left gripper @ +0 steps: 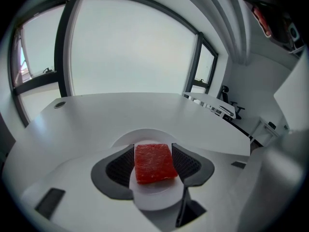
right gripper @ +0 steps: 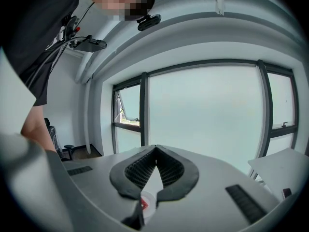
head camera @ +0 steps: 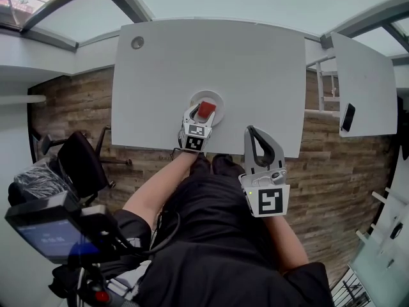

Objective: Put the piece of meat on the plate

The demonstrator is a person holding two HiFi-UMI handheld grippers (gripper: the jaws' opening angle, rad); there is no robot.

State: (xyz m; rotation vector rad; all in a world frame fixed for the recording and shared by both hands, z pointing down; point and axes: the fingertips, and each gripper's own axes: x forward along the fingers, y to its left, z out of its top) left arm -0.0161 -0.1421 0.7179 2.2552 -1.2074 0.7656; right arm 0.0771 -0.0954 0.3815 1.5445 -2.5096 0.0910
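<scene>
Count: one meat, one plate, one worktop, two grippers.

Meat: a red slab lying flat on the white plate, which stands near the worktop's near edge.

Left gripper: fingers apart, one on each side of the meat. Narrow gaps show between pads and meat, so there is no clamp.

Right gripper: fingers together at the tips, nothing between them. It is held to the right of the plate, over the near edge of the worktop.

View differences: only the left gripper view shows the gaps beside the meat. The head view shows both grippers at once, a round hole in the worktop's far left corner, and a second table at right carrying a dark flat object. The right gripper view shows only a sliver of plate and meat below its closed fingers; it also shows the person's arm at left.
</scene>
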